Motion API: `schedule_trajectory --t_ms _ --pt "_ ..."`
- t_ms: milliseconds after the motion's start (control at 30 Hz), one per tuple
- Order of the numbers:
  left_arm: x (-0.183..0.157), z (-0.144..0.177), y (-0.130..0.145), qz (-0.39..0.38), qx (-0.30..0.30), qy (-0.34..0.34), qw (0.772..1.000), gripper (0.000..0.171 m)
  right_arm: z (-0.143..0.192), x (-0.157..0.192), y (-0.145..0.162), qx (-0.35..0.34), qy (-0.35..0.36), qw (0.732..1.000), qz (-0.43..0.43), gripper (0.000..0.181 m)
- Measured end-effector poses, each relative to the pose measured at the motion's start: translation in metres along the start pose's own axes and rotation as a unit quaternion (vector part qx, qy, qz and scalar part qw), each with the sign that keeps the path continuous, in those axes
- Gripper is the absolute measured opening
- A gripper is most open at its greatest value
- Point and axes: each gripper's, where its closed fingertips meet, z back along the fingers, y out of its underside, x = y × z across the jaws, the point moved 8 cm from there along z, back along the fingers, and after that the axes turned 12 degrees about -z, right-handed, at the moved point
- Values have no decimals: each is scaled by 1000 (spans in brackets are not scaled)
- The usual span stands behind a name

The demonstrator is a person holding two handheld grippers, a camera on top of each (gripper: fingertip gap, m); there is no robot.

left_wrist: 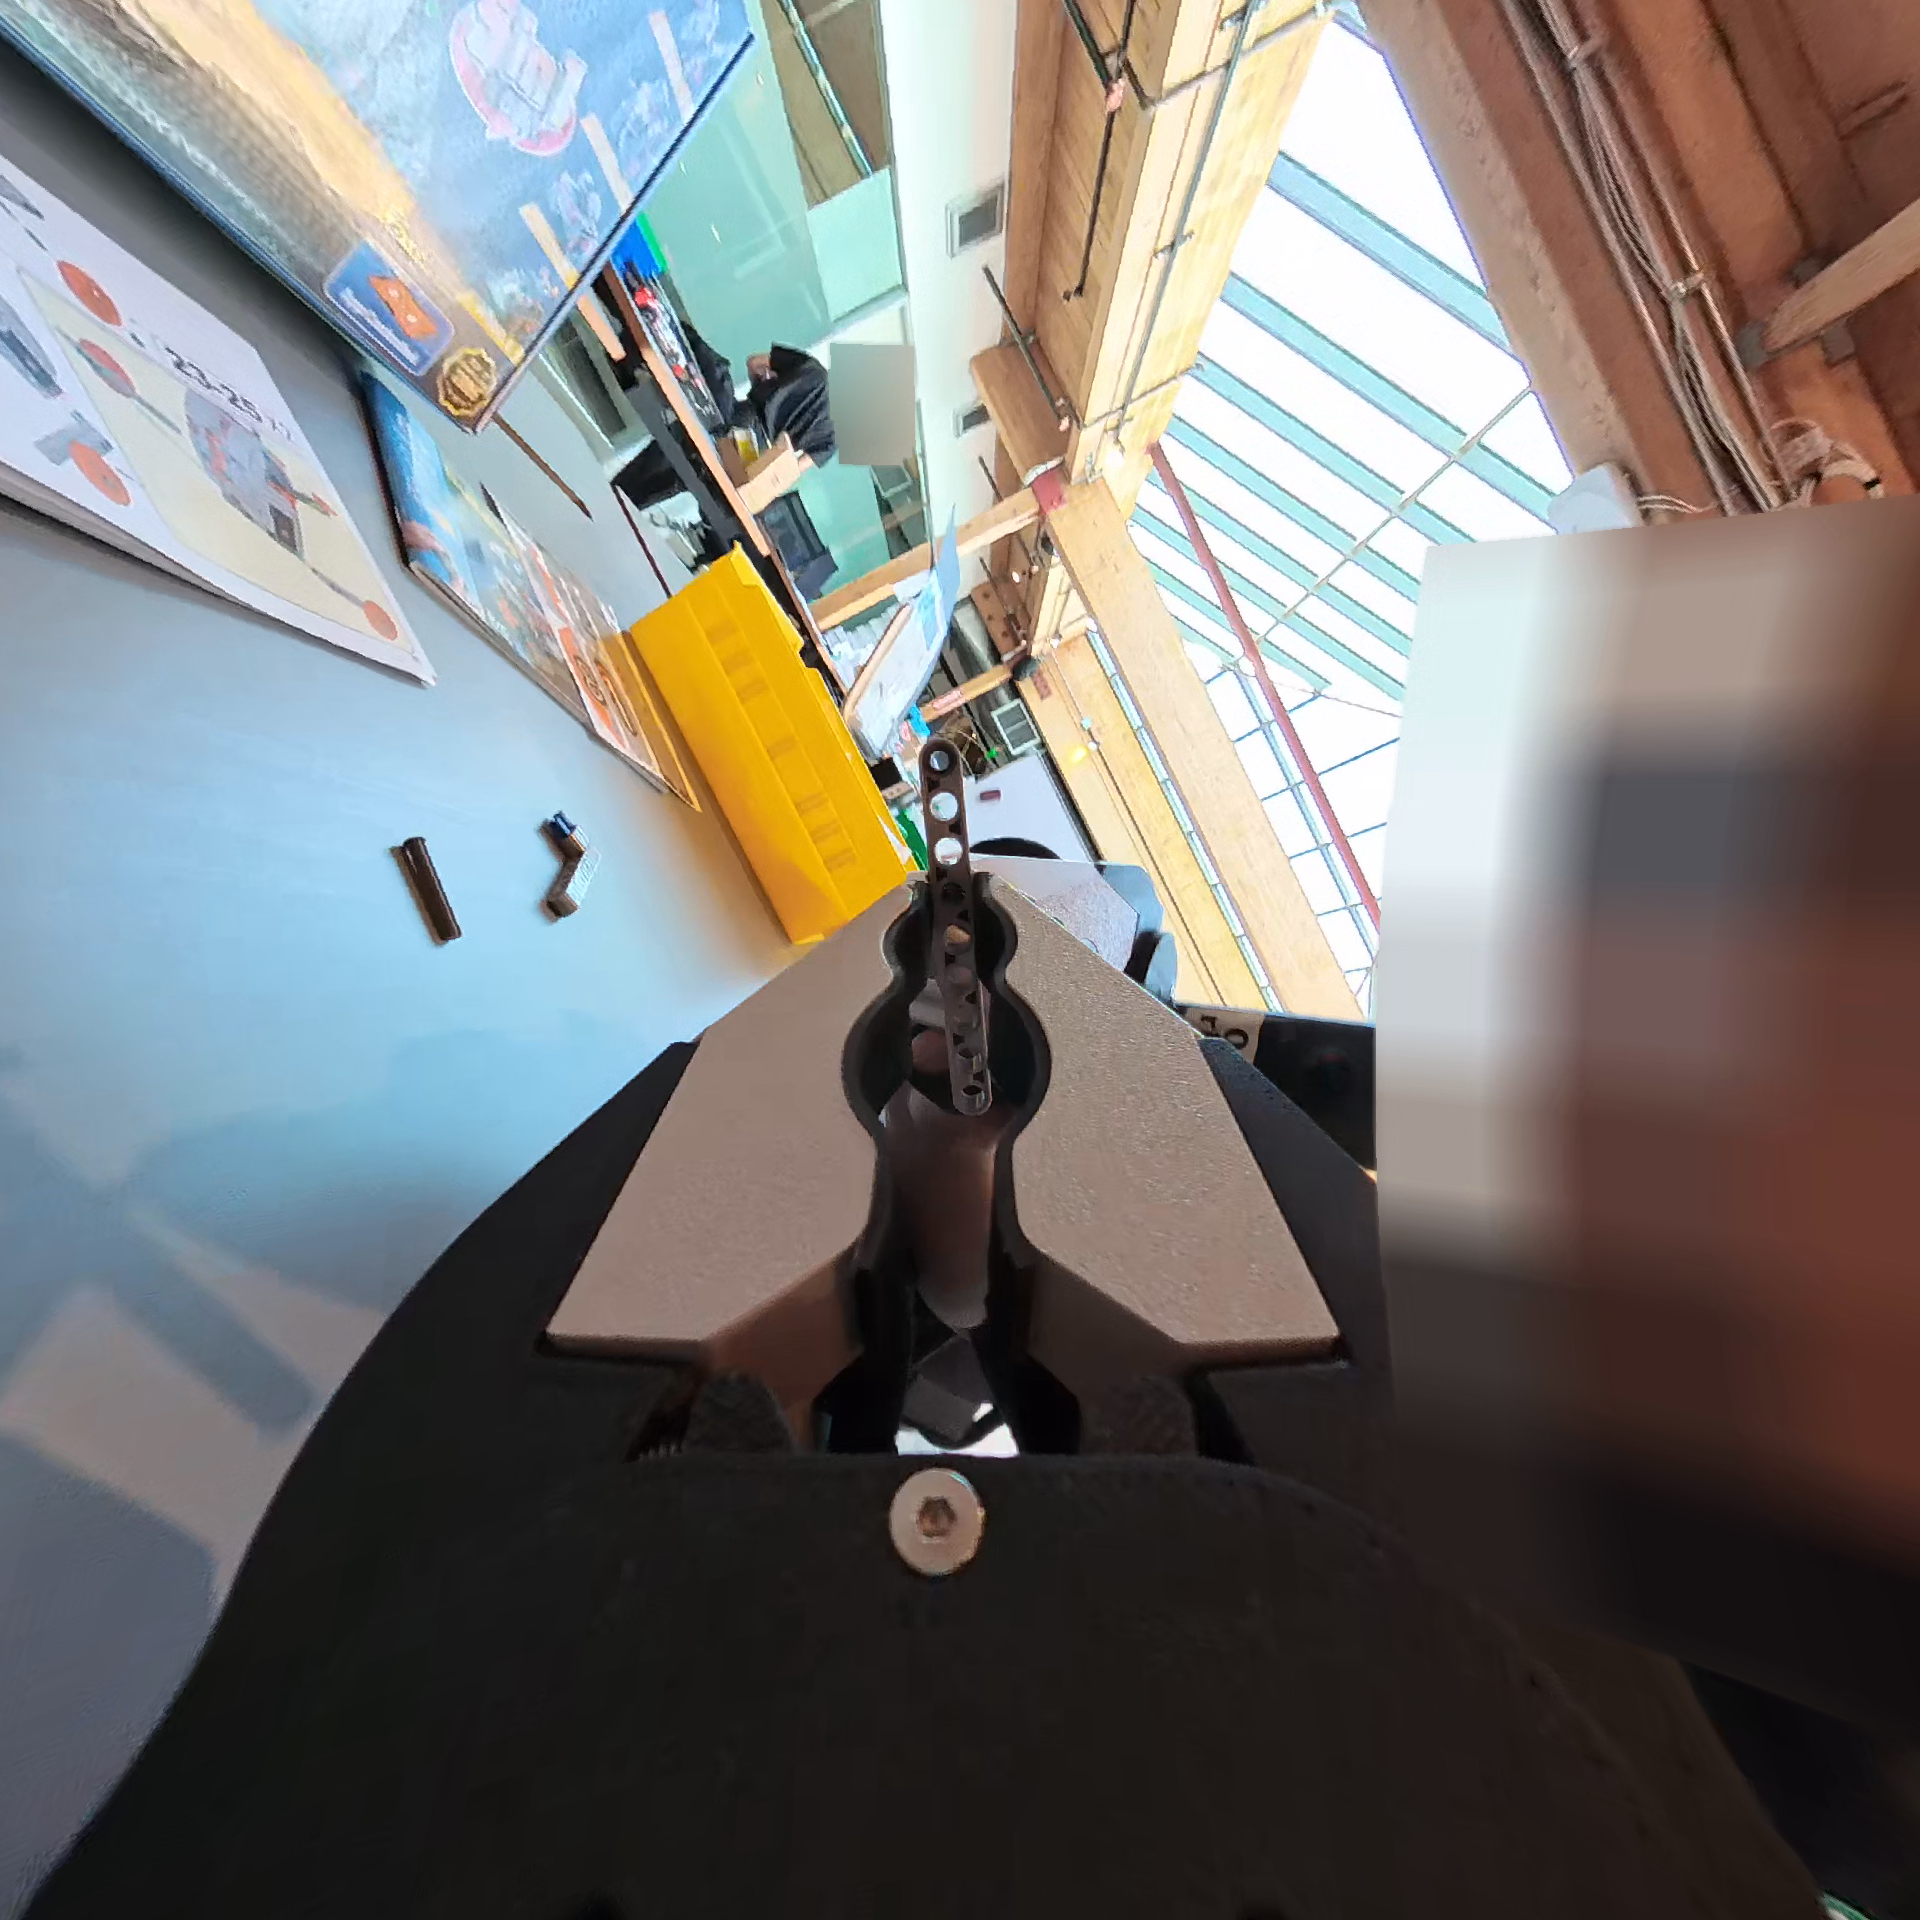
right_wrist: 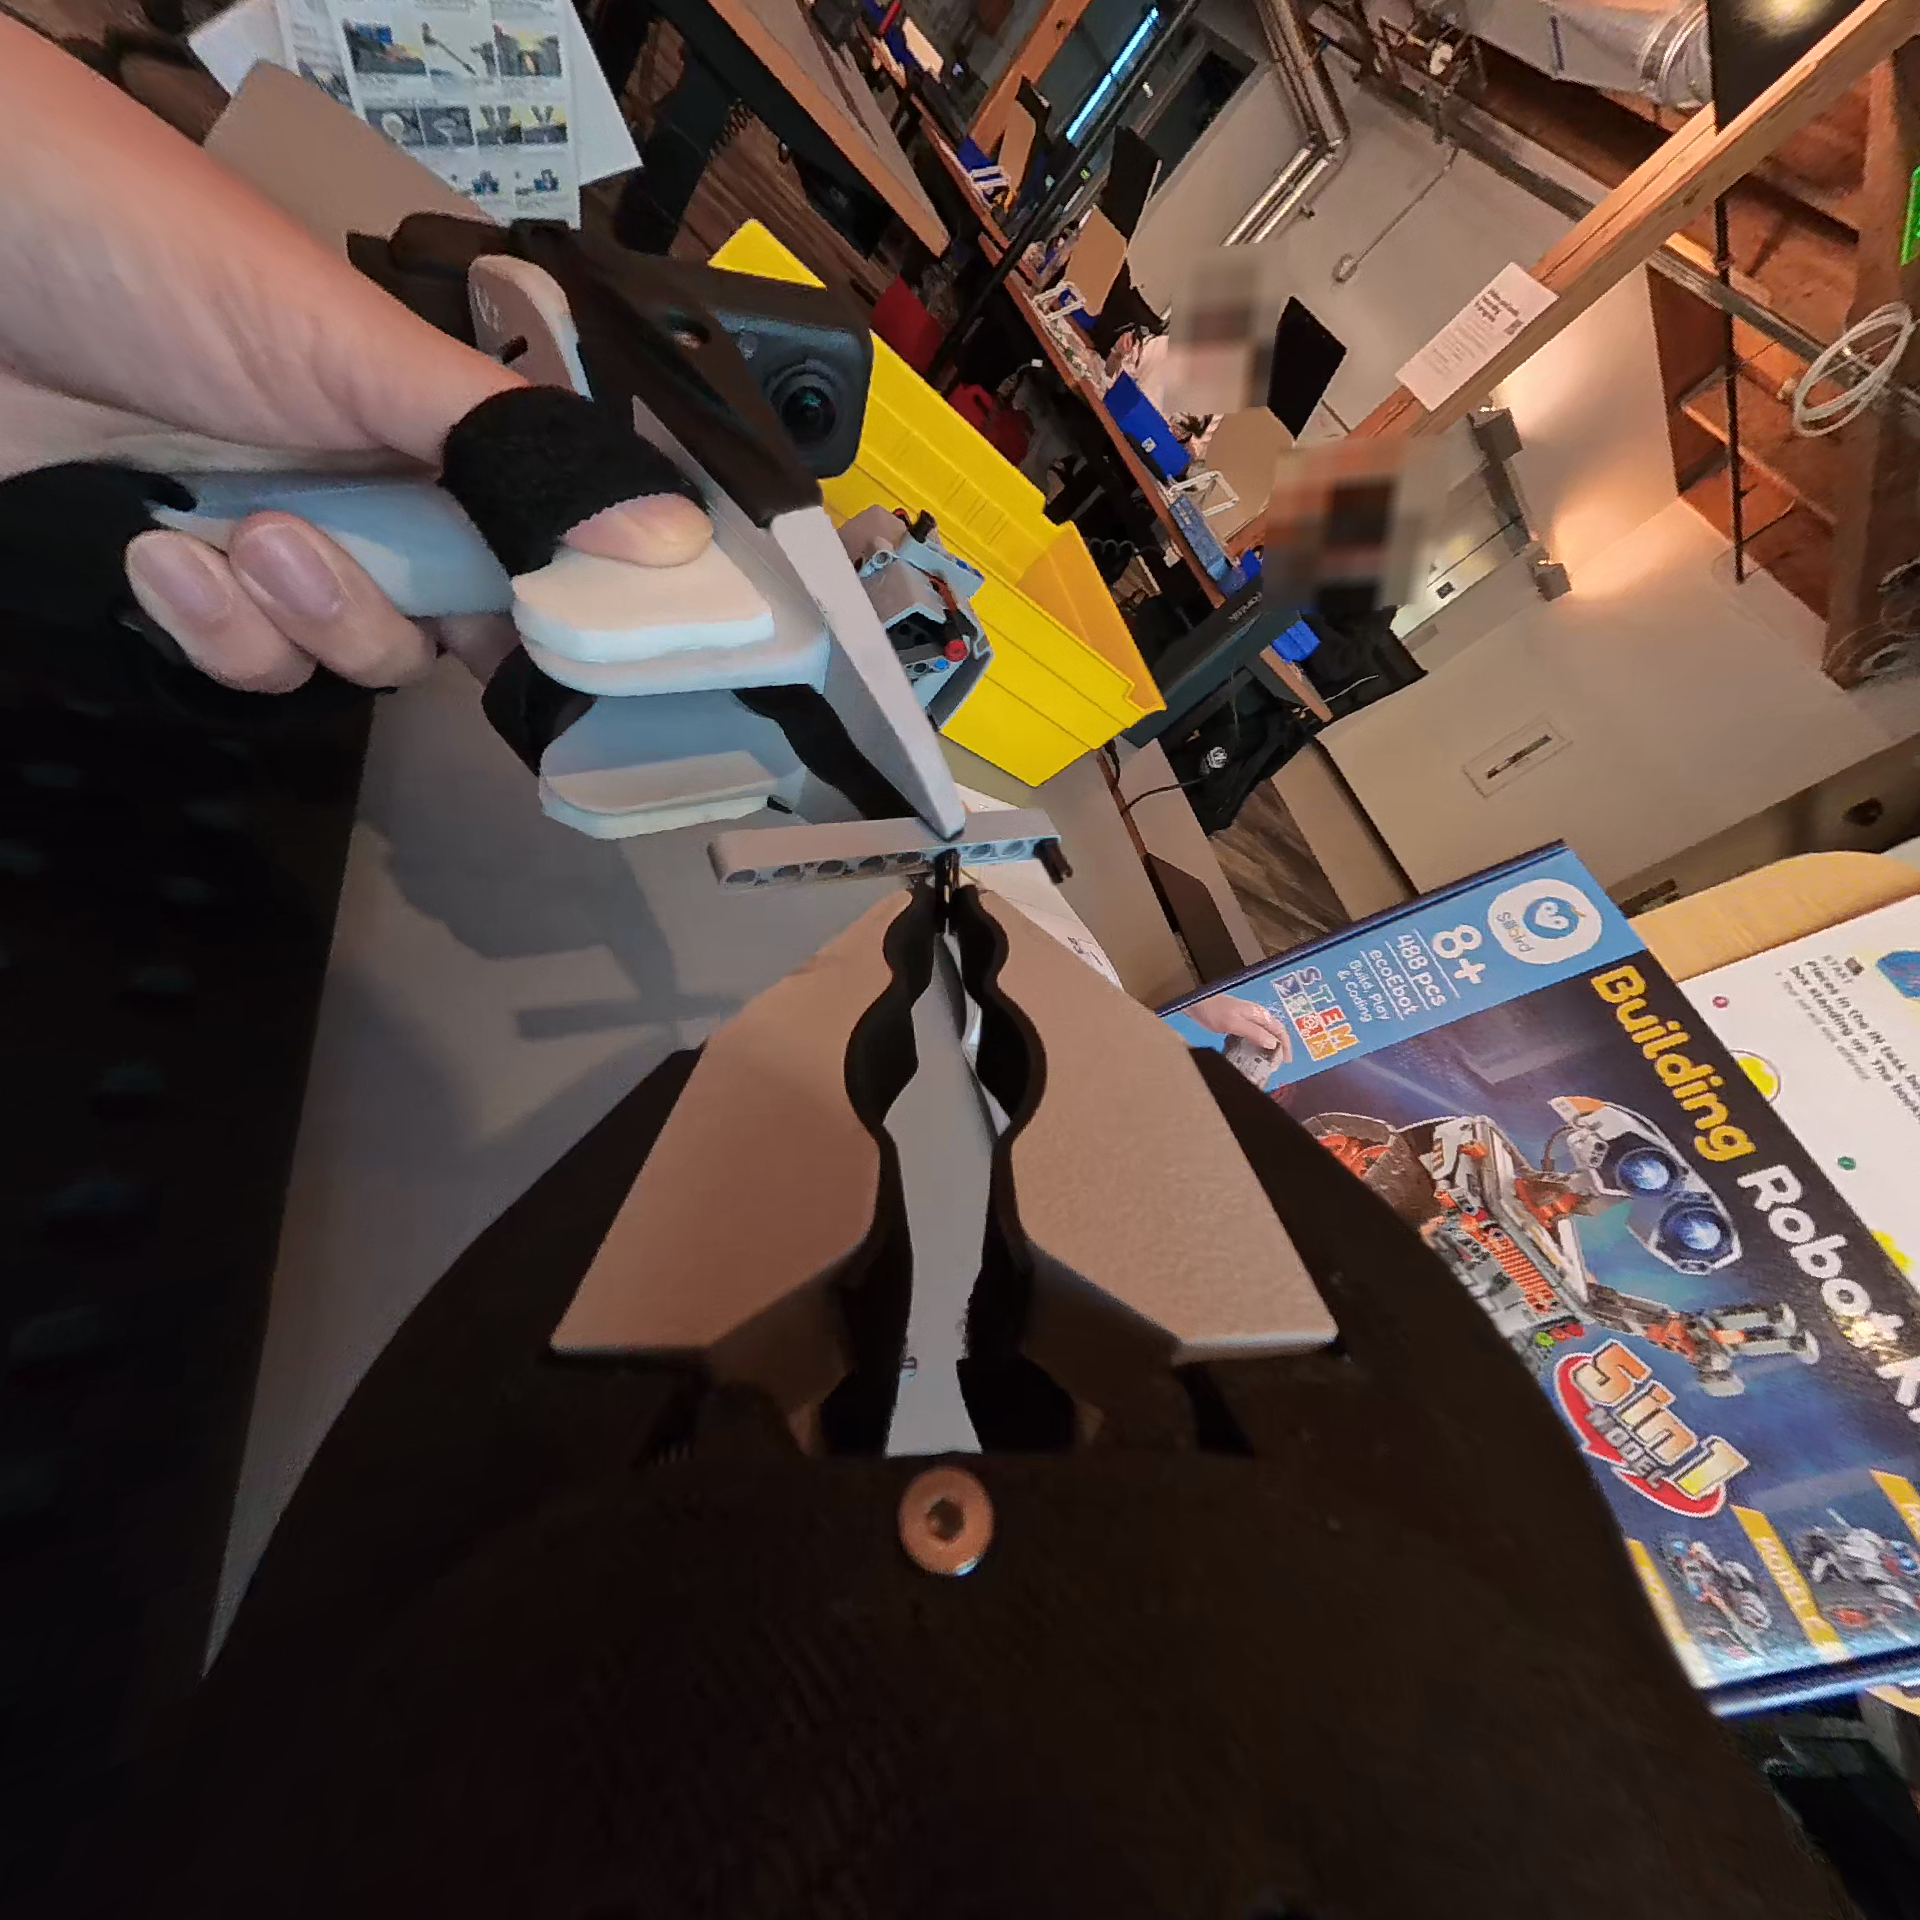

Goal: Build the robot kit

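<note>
My left gripper (left_wrist: 948, 883) is shut on a grey beam with a row of holes (left_wrist: 943, 800); the beam sticks out past the fingertips, above the grey table (left_wrist: 260, 935). In the right wrist view a hand holds that left gripper (right_wrist: 951, 826), which clamps the beam (right_wrist: 831, 857) held level. My right gripper (right_wrist: 948, 896) is shut just under the beam's middle, with a small black pin (right_wrist: 948, 881) pinched at its tips and touching the beam's underside. Another black pin (right_wrist: 1058, 858) sits in the beam's right end.
A dark brown pin (left_wrist: 426, 888) and a small angled grey piece (left_wrist: 569, 868) lie loose on the table. An open instruction booklet (left_wrist: 187, 436), a building-kit box (right_wrist: 1558, 1195), yellow bins (right_wrist: 997, 582) and a part-built grey model (right_wrist: 925, 613) stand around. My left and right fingertips are right by each other.
</note>
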Motion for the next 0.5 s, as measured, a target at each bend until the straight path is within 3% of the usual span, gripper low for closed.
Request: schedule_trajectory --t_ms 167,500 --pt "2 1 3 -8 3 -13 1000 5 0 3 2 5 -2 1000 26 2" --pt "4 5 3 -38 66 -45 996 6 -2 9 10 10 -34 998 48 2"
